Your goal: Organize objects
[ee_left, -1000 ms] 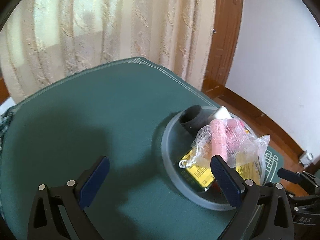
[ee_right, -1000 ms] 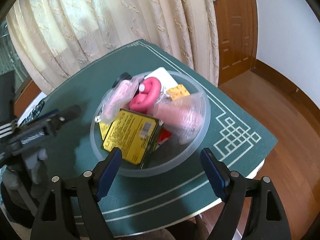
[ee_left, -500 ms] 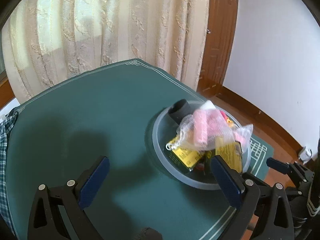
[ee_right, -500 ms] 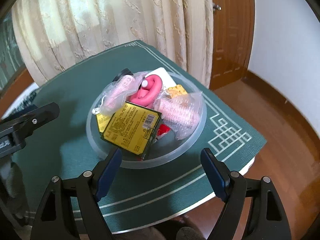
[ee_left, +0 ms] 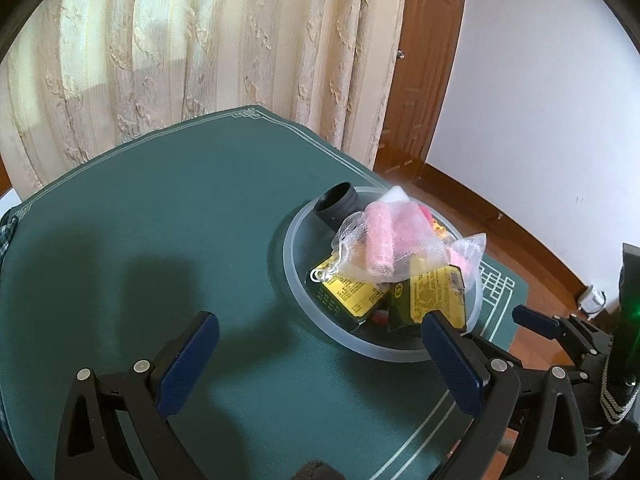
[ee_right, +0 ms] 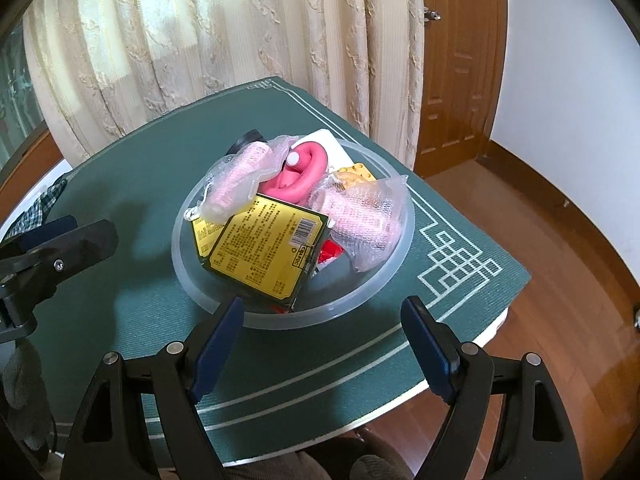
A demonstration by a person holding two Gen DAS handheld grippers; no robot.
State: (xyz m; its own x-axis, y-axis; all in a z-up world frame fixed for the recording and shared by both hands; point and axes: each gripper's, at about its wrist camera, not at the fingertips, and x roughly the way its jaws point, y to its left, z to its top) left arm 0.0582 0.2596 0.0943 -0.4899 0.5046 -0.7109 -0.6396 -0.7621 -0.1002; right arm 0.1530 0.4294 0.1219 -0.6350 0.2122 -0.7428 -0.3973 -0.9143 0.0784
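Left gripper point(ee_left: 318, 354) spread wide and empty above green worktop point(ee_left: 168, 216), right gripper point(ee_right: 322, 338) wide, empty, just short of clear bowl point(ee_right: 394, 248), bowl holding yellow packets point(ee_right: 266, 252), pink bubble-wrapped rolls point(ee_right: 358, 216), pink toy point(ee_right: 306, 170), black tube point(ee_left: 336, 204).

left wrist view from the bowl's point(ee_left: 294, 280) left, right wrist view above its near rim, both sharing it

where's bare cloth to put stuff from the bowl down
Bare green cloth runs from the bowl to the curtain side. A narrower bare band lies between bowl and near table edge. Inside the bowl it is crowded, things piled up.
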